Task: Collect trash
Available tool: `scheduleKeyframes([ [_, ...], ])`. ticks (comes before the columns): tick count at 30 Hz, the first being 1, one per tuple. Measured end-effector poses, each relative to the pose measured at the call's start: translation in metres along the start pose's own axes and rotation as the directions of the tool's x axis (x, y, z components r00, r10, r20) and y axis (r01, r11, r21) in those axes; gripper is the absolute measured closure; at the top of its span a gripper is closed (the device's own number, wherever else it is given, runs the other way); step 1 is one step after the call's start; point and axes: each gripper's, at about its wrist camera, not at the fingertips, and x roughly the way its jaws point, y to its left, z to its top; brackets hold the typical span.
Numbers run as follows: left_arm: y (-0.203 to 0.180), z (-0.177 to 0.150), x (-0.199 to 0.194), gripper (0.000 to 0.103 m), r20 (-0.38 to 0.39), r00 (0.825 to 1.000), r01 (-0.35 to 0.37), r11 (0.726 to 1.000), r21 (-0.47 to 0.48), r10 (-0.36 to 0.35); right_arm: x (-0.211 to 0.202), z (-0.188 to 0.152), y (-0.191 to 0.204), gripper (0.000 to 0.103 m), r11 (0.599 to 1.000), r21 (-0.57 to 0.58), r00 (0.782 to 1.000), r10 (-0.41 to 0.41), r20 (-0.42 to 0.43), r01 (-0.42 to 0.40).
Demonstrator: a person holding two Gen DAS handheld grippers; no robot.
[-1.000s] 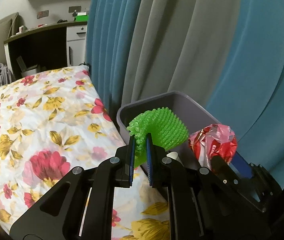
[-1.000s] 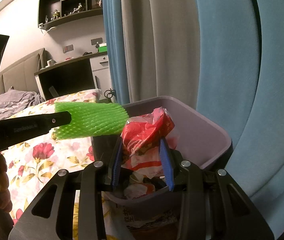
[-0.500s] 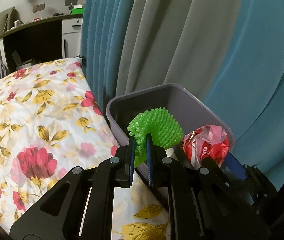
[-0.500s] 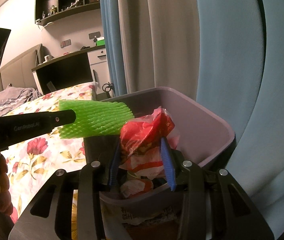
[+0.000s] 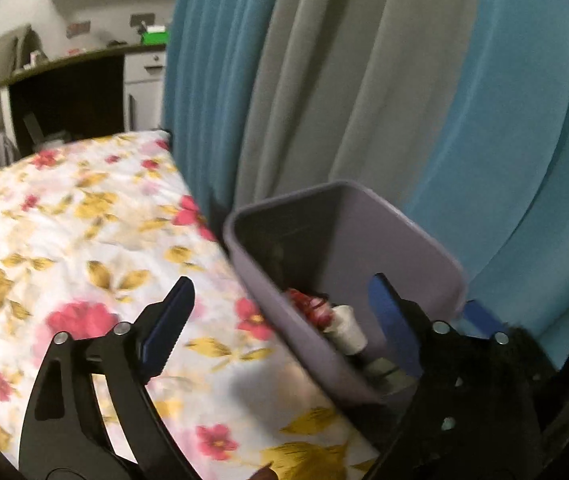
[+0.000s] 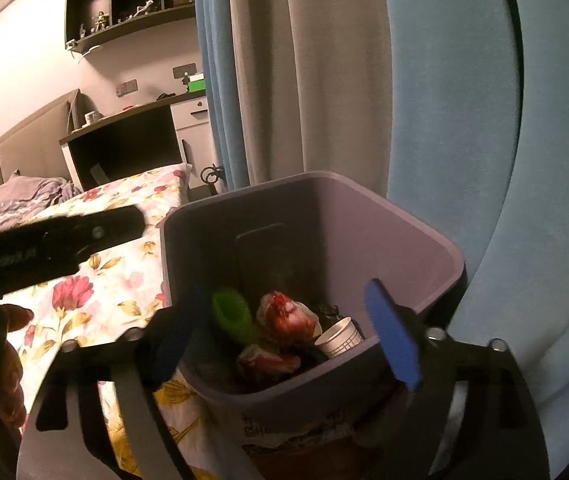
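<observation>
Left gripper [image 5: 280, 308] and right gripper [image 6: 290, 320] opening, empty, over bin [image 6: 412, 240] wedged between bed [image 5: 64, 220] and curtain [image 5: 364, 80].

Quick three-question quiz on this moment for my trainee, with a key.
1. True or false: the green foam net lies inside the purple bin.
2. What white item sits in the bin by the red wrapper?
3. Which holds trash: A left gripper, B right gripper, C neither?

Key: 1 true. 2 a paper cup. 3 C; both sets of jaws are opening with nothing gripped.
</observation>
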Motion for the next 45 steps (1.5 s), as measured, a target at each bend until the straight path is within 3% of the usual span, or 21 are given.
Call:
scheduleKeyframes([
  [11,0.026,-0.015,-0.036,0.011,0.05,0.994,-0.092,0.996,-0.021,0.093,-0.009,0.0,0.009,0.012,1.0,-0.007,1.0,-0.004,-0.017,0.004],
  [13,0.03,-0.018,-0.048,0.01,0.065,0.992,-0.108,0.994,-0.02,0.109,-0.018,-0.001,0.012,0.008,1.0,-0.007,1.0,0.0,-0.001,0.0],
  [20,0.04,-0.04,-0.091,0.006,0.103,0.98,-0.166,0.986,-0.03,0.169,-0.05,-0.004,0.028,0.007,0.999,-0.036,0.999,0.014,0.033,-0.013],
  [26,0.052,-0.062,-0.142,0.005,0.152,0.955,-0.251,0.967,-0.04,0.254,-0.084,-0.016,0.047,0.006,0.997,-0.067,0.998,0.028,0.048,-0.025],
  [28,0.054,-0.073,-0.161,0.005,0.179,0.939,-0.293,0.955,-0.036,0.295,-0.096,-0.02,0.054,0.006,0.997,-0.072,0.998,0.035,0.057,-0.031],
  [35,0.07,-0.107,-0.205,0.005,0.179,0.921,-0.337,0.938,-0.078,0.346,-0.133,-0.034,0.076,0.006,0.996,-0.091,0.995,0.018,0.099,-0.008],
  [45,0.079,-0.147,-0.259,0.005,0.211,0.88,-0.411,0.905,-0.112,0.426,-0.174,-0.057,0.109,0.006,0.994,-0.101,0.989,0.054,0.14,-0.04],
])
